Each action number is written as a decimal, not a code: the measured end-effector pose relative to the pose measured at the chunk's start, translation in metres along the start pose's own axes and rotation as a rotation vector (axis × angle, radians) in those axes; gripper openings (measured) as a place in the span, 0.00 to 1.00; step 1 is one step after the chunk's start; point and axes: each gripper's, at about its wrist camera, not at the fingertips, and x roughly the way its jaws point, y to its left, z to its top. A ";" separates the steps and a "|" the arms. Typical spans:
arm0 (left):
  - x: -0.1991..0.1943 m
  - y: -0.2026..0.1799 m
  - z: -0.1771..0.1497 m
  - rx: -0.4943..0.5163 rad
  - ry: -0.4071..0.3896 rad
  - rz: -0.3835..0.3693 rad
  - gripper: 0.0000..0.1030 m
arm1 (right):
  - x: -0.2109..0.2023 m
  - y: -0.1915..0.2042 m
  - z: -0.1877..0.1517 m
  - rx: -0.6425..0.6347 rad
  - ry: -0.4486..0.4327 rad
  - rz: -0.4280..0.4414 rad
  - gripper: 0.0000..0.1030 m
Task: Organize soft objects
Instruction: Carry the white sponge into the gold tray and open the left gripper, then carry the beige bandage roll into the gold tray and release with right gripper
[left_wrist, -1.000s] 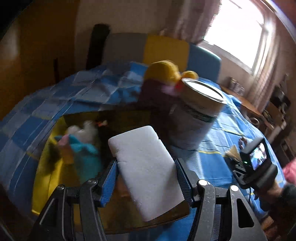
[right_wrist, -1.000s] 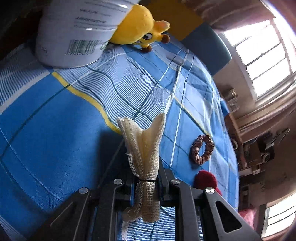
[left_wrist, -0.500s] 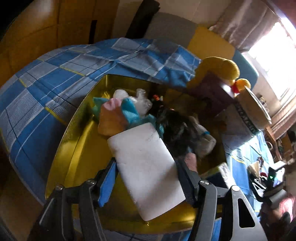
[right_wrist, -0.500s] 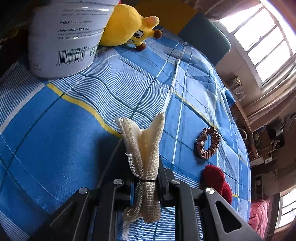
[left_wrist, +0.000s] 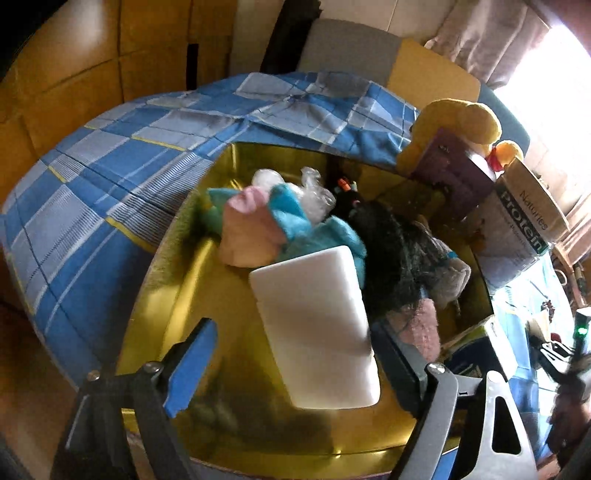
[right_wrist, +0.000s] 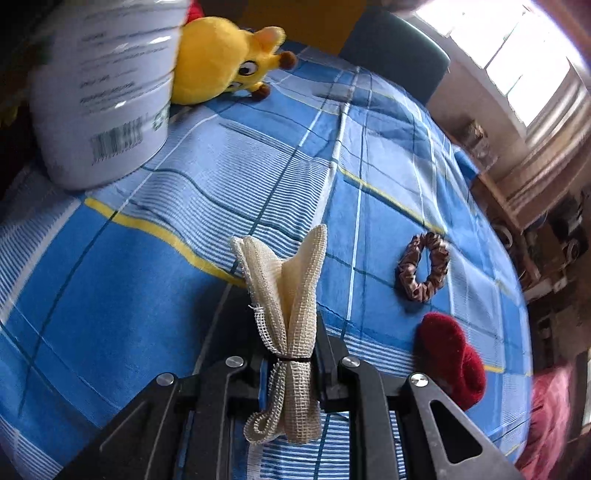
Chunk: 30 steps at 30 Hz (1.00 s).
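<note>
A bed (right_wrist: 155, 280) under a blue plaid sheet carries everything. On it sits a gold box (left_wrist: 173, 306), wide and shallow, already holding a heap of soft things: a pink and teal plush (left_wrist: 258, 229), some crumpled clear plastic (left_wrist: 314, 195), a dark fuzzy piece (left_wrist: 388, 251) and a pink fluffy bit (left_wrist: 424, 328). Just beyond the box's far right corner stands a white can (left_wrist: 517, 236), with a yellow plush (right_wrist: 225, 59) touching its far side.

The left gripper (left_wrist: 295, 354) hangs over the box with its fingers opening. A white sponge (left_wrist: 317, 332) lies between them, tilted, its long side running away from the camera. The left blue pad (left_wrist: 192, 365) stands clear of it with a plain gap; the right finger sits just beside the sponge's right edge (whether it touches I cannot tell). The sponge's far end reaches the teal plush.

The right gripper (right_wrist: 291, 354) is over the open sheet, well apart from the box, its fingers closed on a cream mesh cloth (right_wrist: 288, 306). The cloth is pinched at a dark band round its middle, two flaps fanning out ahead of the fingers and a looped end hanging behind them. To its right on the sheet lie a brown scrunchie (right_wrist: 423, 271) and, nearer, a red fuzzy piece (right_wrist: 452, 360), apart from each other.
</note>
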 end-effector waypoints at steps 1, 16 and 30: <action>-0.003 0.001 0.000 0.003 -0.010 0.007 0.83 | 0.000 -0.002 0.000 0.016 0.002 0.009 0.17; -0.041 0.003 -0.001 0.076 -0.163 0.034 0.83 | 0.010 -0.069 0.046 0.394 0.100 0.175 0.18; -0.061 0.027 0.003 0.056 -0.221 0.040 0.85 | -0.037 -0.043 0.267 0.376 -0.023 0.049 0.18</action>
